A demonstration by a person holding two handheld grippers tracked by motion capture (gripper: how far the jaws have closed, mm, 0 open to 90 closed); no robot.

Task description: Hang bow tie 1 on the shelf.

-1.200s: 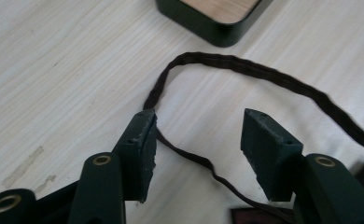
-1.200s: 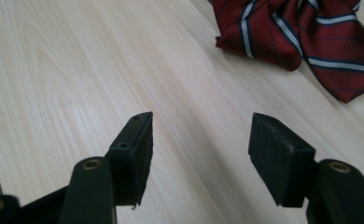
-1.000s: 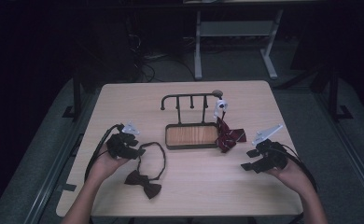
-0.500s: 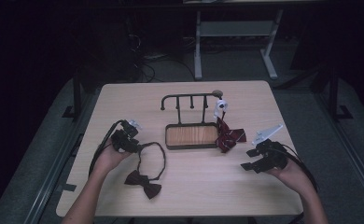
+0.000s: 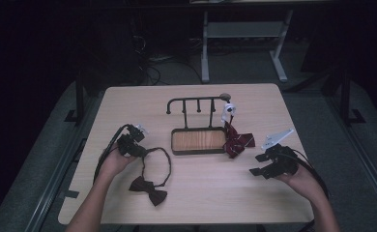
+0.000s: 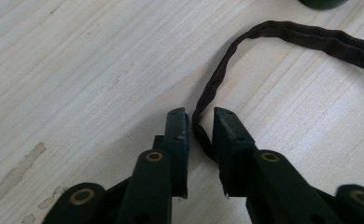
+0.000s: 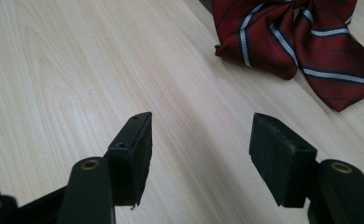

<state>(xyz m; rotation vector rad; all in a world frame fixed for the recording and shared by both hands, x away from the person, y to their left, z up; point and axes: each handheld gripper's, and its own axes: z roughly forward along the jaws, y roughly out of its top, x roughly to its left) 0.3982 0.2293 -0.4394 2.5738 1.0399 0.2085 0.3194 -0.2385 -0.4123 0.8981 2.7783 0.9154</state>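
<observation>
On the wooden table (image 5: 128, 101), from left to right: left gripper (image 6: 199, 128) with jaws just closing around, not yet pinching, the strap (image 6: 208, 93) of the dark bow tie (image 5: 149, 190) lying front-left; rack tray (image 5: 198, 141); striped red bow tie (image 7: 301, 37); right gripper (image 7: 203, 135) spread wide, empty; no legible writing.

Right gripper (image 7: 199, 156): black jaws wide apart over bare wood. Table (image 7: 77, 70): pale woodgrain. Striped red bow tie (image 7: 301, 37): lying beyond the jaws, untouched.
</observation>
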